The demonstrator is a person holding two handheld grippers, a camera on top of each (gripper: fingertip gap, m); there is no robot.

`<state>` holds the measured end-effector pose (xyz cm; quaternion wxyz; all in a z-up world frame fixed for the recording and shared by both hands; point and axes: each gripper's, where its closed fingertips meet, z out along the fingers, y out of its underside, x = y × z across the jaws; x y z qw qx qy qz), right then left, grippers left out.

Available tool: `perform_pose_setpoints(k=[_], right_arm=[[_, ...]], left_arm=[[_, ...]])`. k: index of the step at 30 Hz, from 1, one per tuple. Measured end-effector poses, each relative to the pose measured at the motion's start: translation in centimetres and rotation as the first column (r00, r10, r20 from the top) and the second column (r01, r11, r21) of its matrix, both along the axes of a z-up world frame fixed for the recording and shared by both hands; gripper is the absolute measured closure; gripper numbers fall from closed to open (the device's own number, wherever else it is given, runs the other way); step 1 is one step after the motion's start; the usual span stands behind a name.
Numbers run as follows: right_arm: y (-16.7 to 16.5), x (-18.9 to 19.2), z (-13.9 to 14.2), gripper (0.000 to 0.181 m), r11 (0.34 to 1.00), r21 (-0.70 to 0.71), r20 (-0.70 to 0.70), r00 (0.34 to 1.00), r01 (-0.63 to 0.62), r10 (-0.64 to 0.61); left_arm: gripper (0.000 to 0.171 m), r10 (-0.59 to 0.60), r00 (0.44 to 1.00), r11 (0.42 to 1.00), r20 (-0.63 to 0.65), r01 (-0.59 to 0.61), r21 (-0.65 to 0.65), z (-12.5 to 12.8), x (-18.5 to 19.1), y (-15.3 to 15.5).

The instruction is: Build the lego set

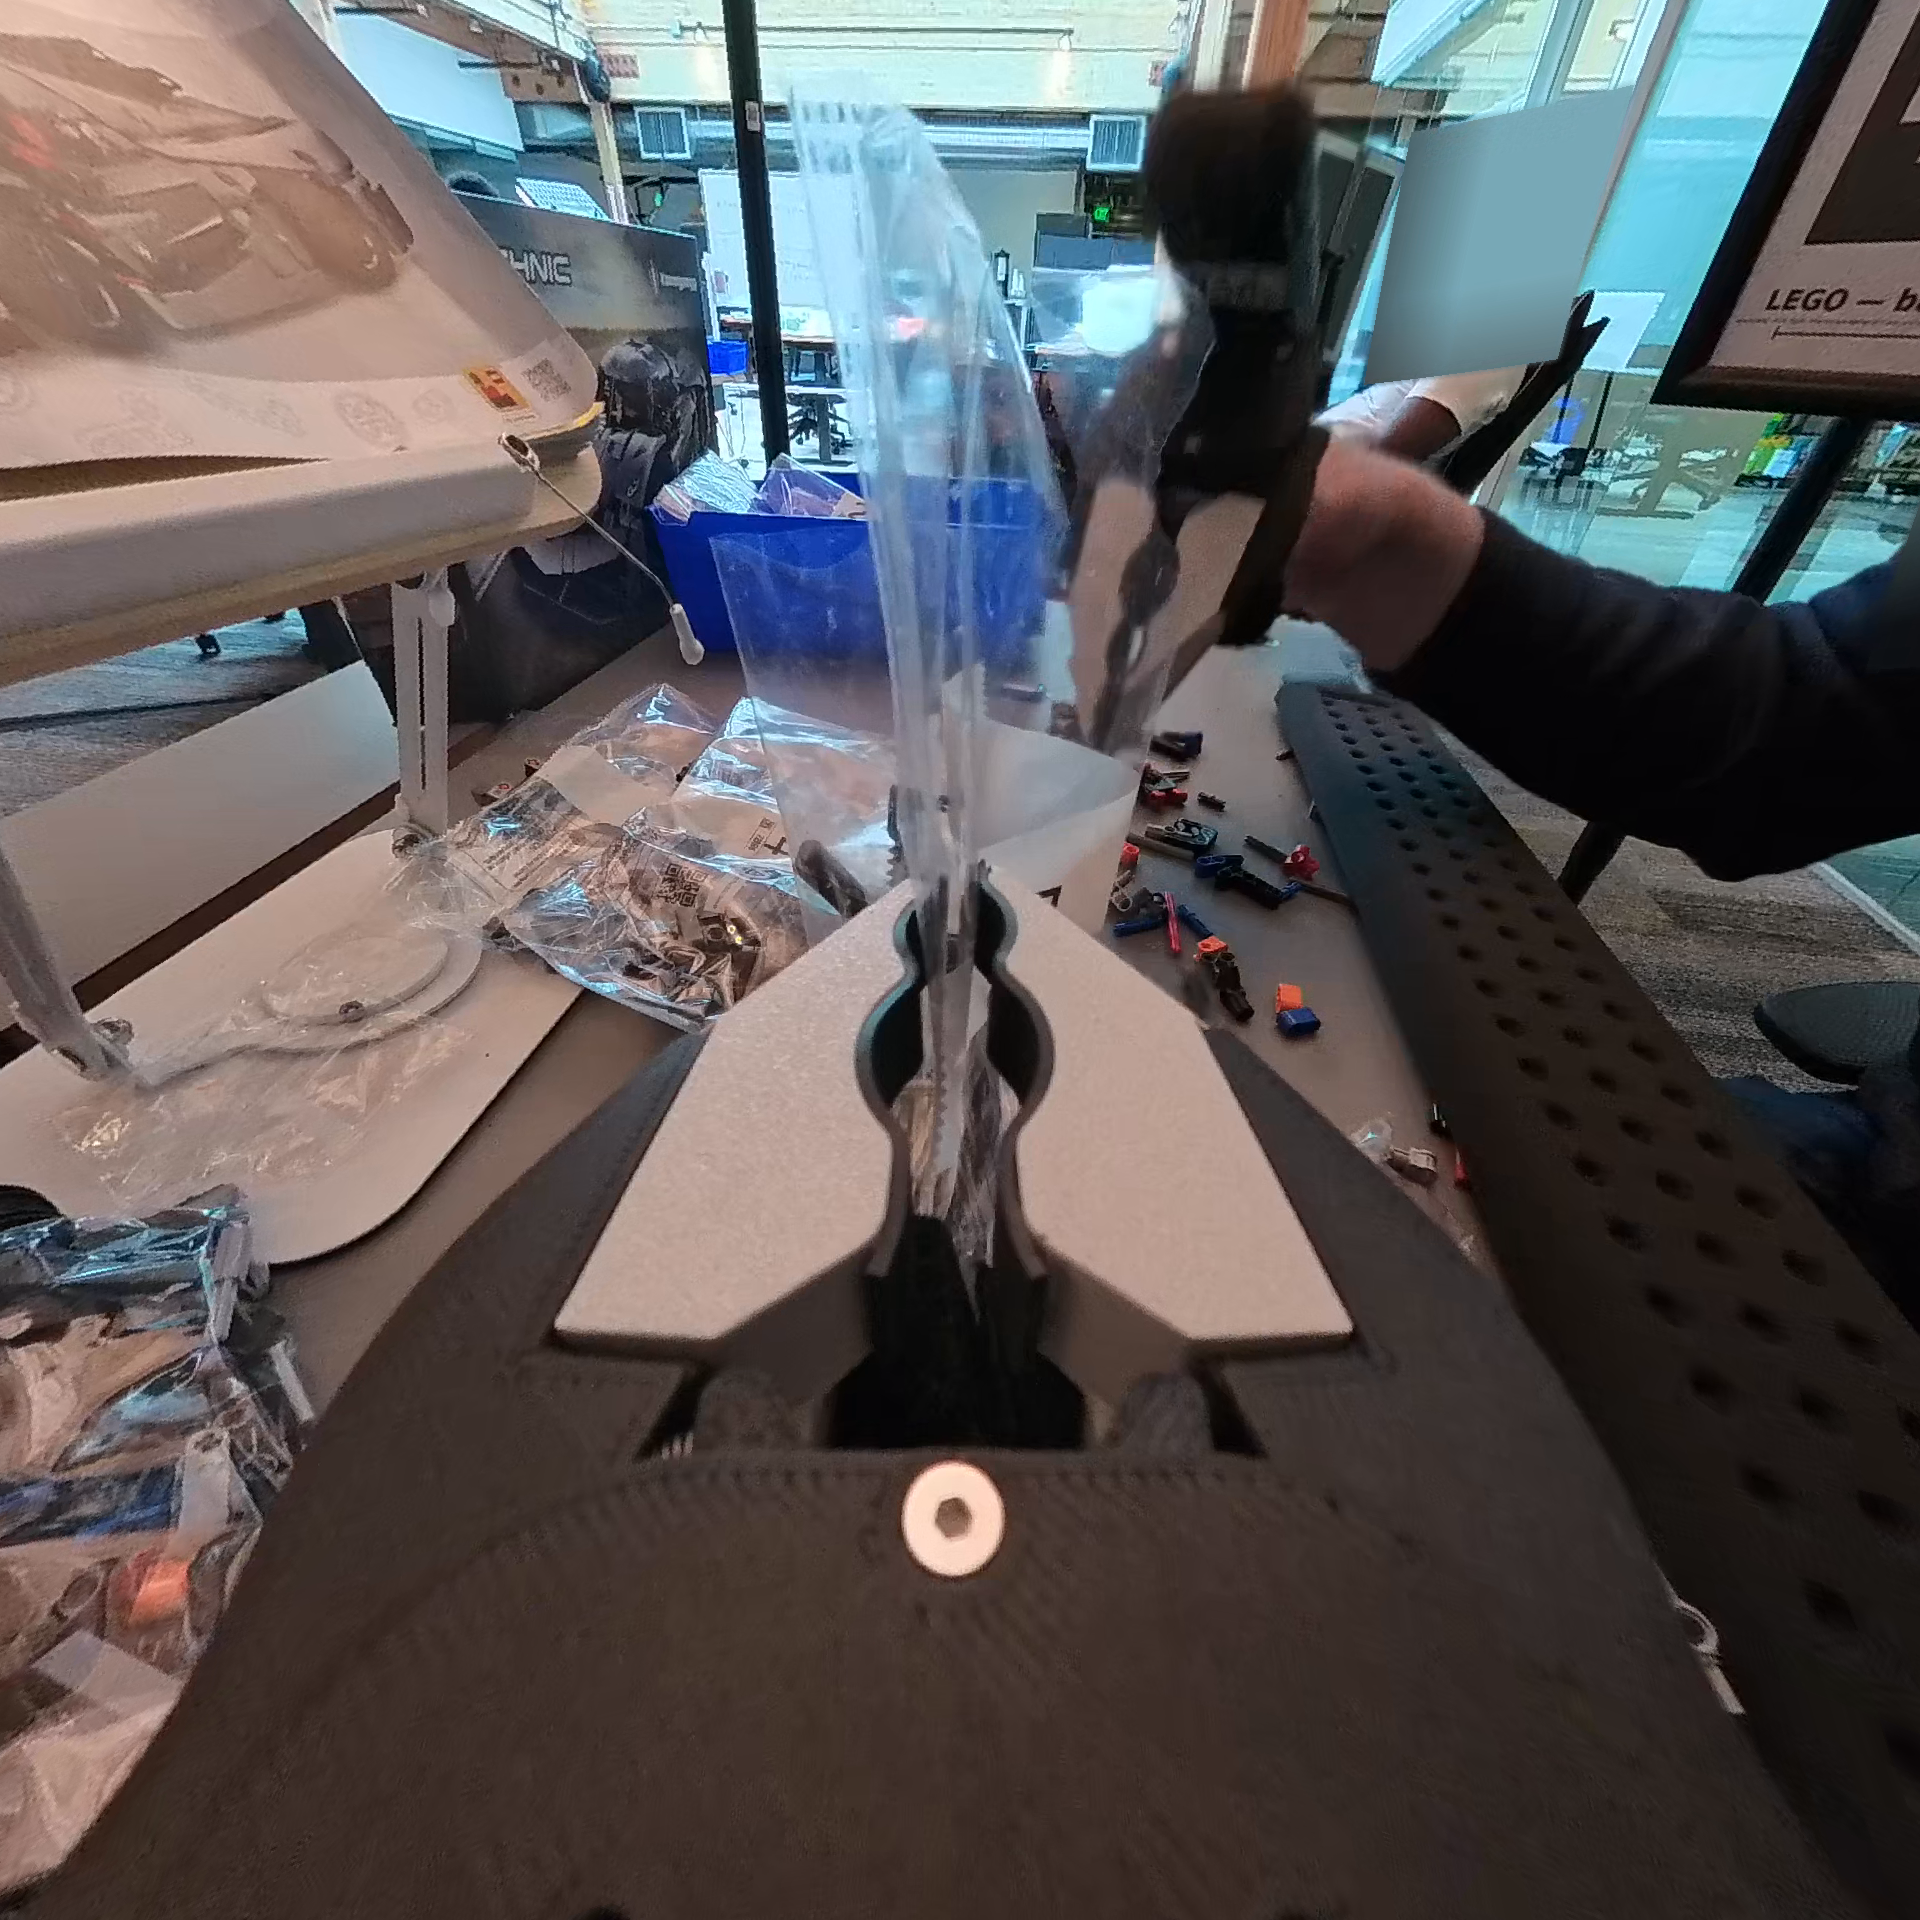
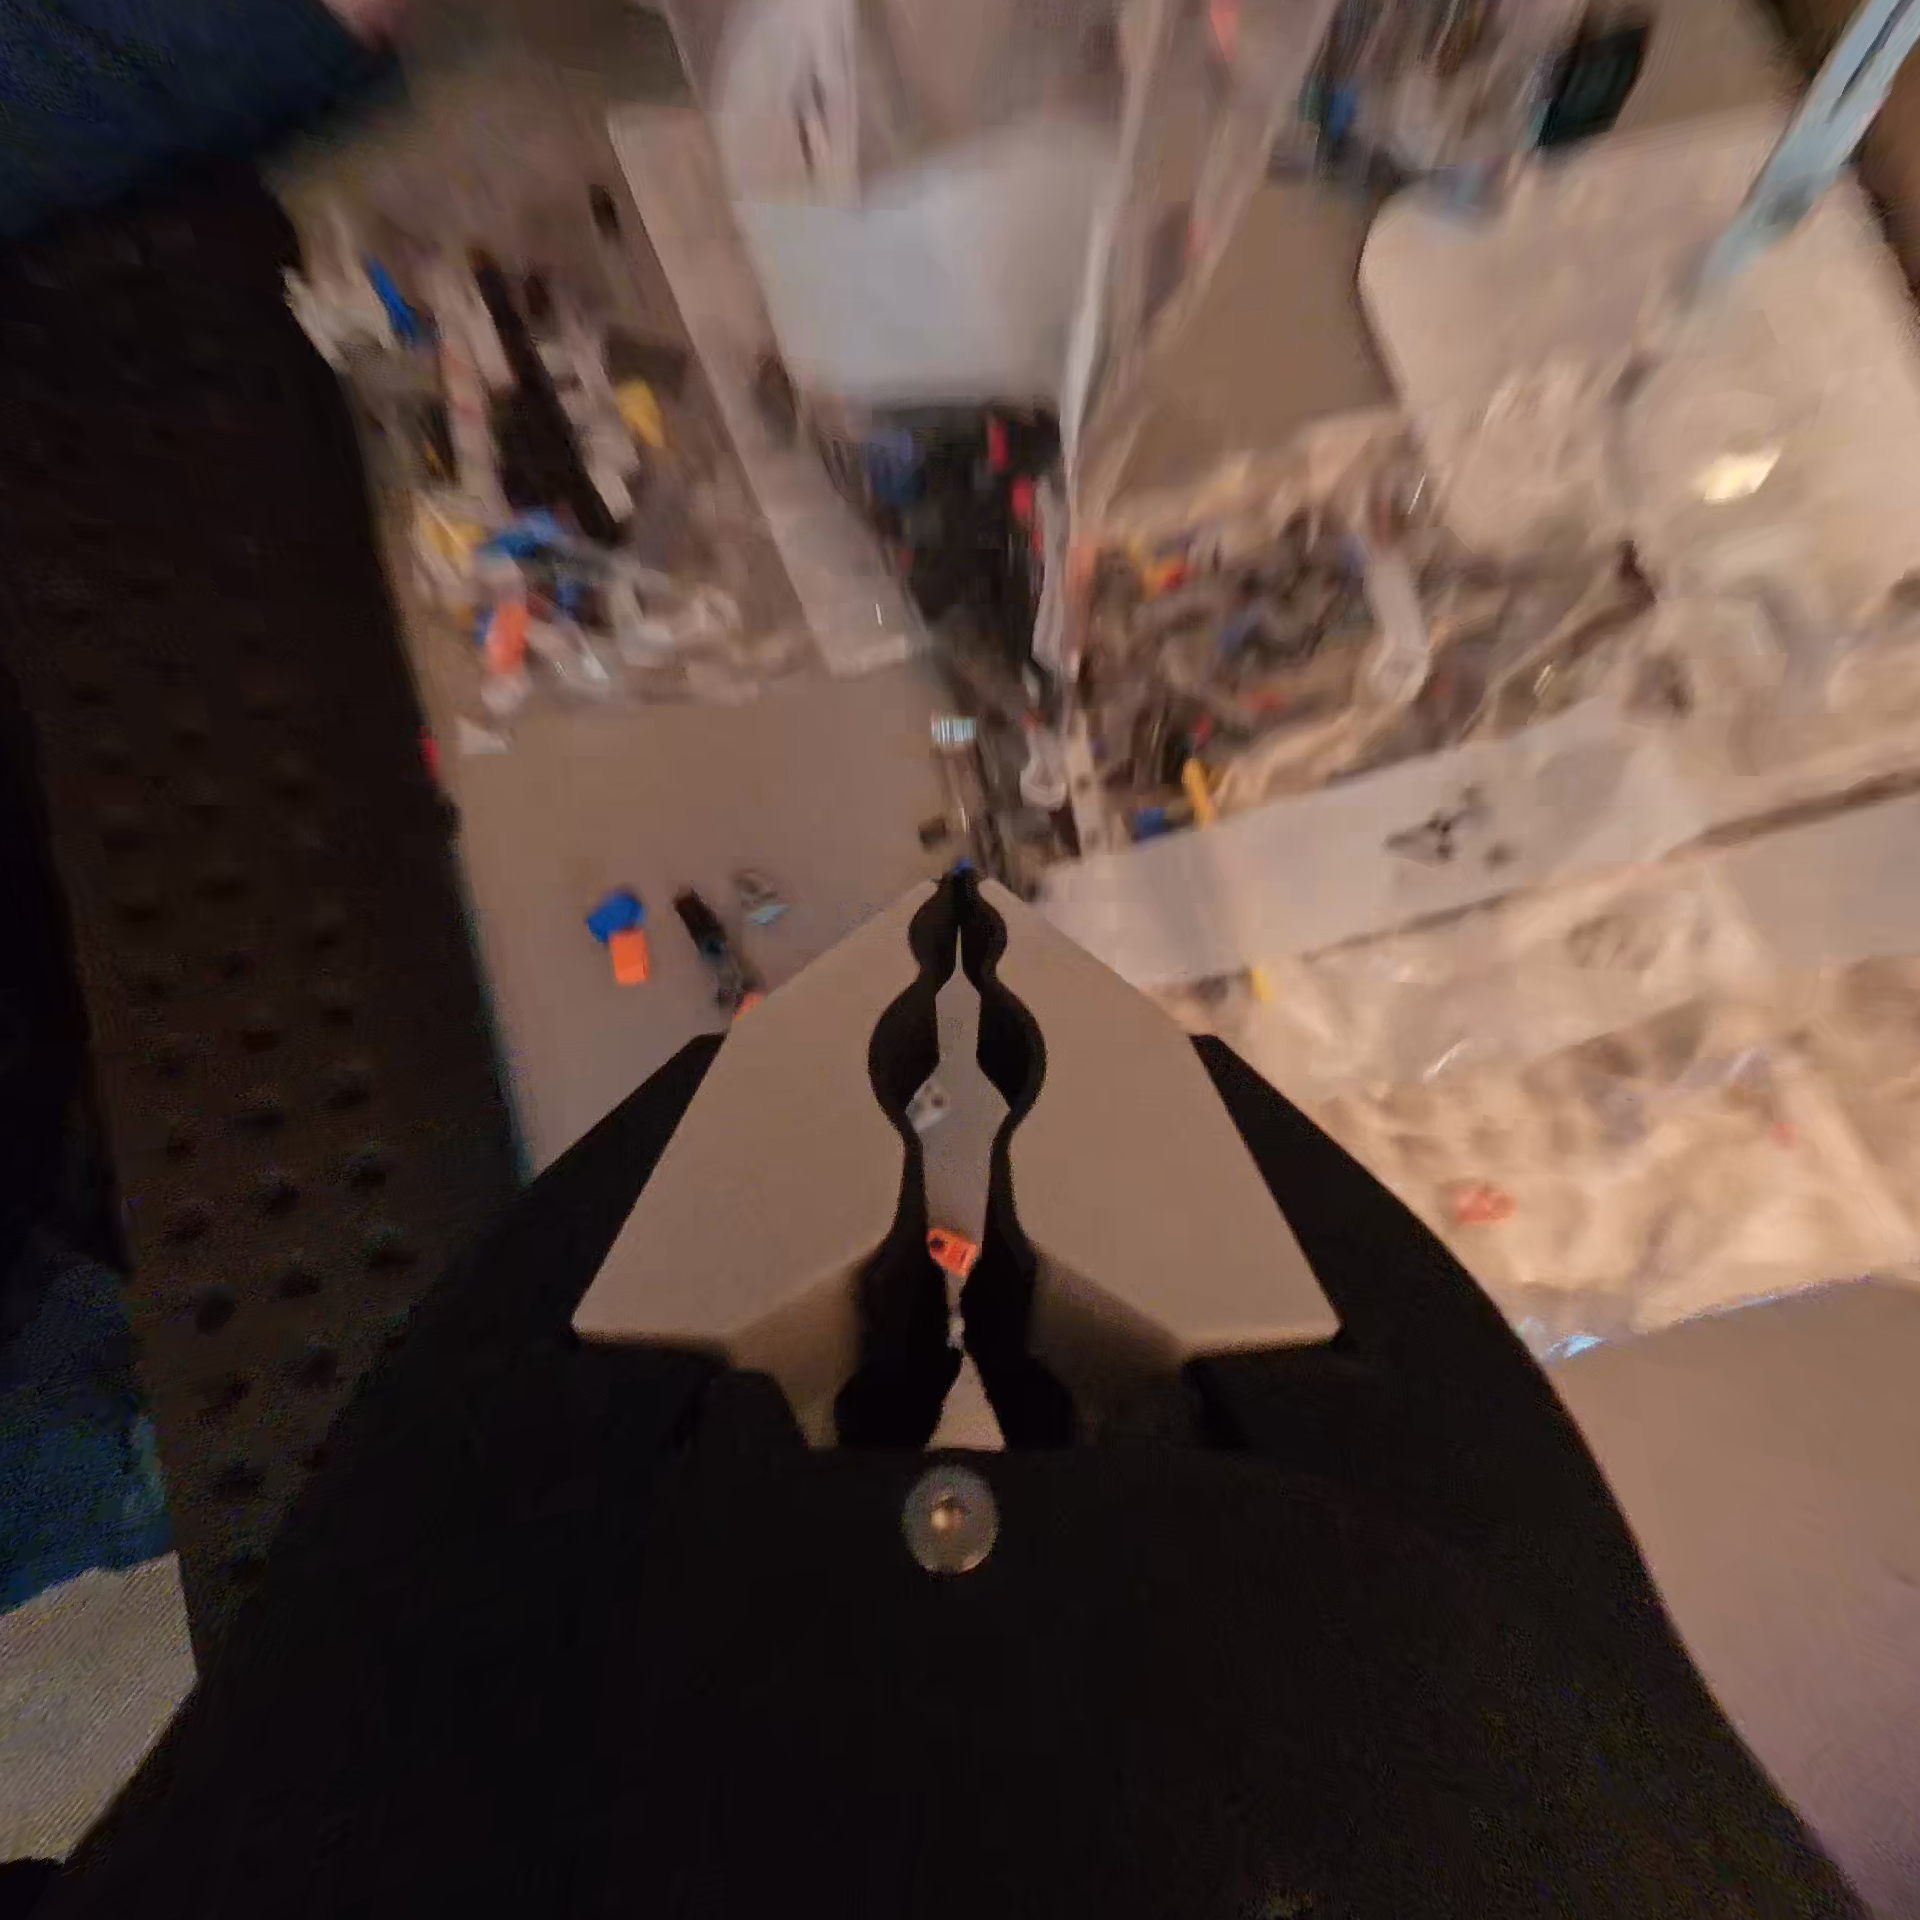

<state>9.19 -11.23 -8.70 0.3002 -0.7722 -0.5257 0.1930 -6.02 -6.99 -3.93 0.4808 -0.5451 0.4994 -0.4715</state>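
My left gripper (image 1: 951, 904) is shut on the lower end of a clear plastic bag (image 1: 935, 468), which stands up tall in front of it. My right gripper (image 1: 1112, 717), held by a hand in a dark sleeve, points down behind the bag's right side. In the blurred right wrist view the right gripper (image 2: 958, 894) has its jaws shut with the tips touching, above the table. The bag's clear film (image 2: 1081, 436) runs down towards the tips; I cannot tell if it is pinched. Small loose Lego pieces (image 1: 1216, 894) in blue, red, orange and black lie on the grey table (image 1: 1340, 1101); they also show in the right wrist view (image 2: 623, 940).
Several sealed bags of parts (image 1: 644, 883) lie left of centre, with more at the near left (image 1: 125, 1403) and in the right wrist view (image 2: 1455, 935). An instruction booklet (image 1: 208, 260) rests on a white stand (image 1: 343, 977). A blue bin (image 1: 821, 561) stands at the back. A black perforated panel (image 1: 1558, 1039) borders the table's right edge. Tip to tip, the grippers are about 20 cm apart.
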Motion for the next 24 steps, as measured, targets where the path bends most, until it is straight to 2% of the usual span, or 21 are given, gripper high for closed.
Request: perform_pose_setpoints(k=[3, 6, 9, 16, 21, 24], right_arm=[[0.5, -1.9, 4.9, 0.181, 0.994, 0.104, -0.053, 0.998, -0.038, 0.044], [-0.1, -3.4, 6.2, 0.181, 0.985, 0.138, 0.009, 0.995, -0.102, 0.102], [-2.9, -4.8, 3.5, 0.159, 0.981, 0.011, 0.063, 0.980, -0.192, 0.191], [-9.1, -7.2, -6.2, 0.153, 0.930, -0.188, 0.167, 0.922, -0.317, 0.348], [-10.3, -8.5, -8.4, 0.153, 0.920, -0.227, 0.131, 0.926, -0.320, 0.354], [-10.4, -8.9, -8.8, 0.169, 0.922, -0.207, 0.139, 0.923, -0.327, 0.359]], left_arm=[[0.167, -0.003, 1.000, 1.000, -0.001, 0.003, 0.001, 0.0, 0.1, -0.1], [0.167, 0.000, 1.000, 1.000, -0.001, 0.000, -0.001, 0.0, 0.0, 0.0], [0.167, 0.000, 1.000, 1.000, 0.007, 0.000, 0.003, 0.2, -0.1, 0.0], [0.167, -0.007, 1.000, 1.000, 0.004, 0.007, 0.003, 0.2, 0.0, -0.2], [0.167, -0.007, 1.000, 1.000, 0.007, 0.006, 0.004, 0.3, 0.0, -0.2], [0.167, -0.006, 1.000, 1.000, 0.007, 0.006, 0.006, 0.3, 0.0, -0.2]])
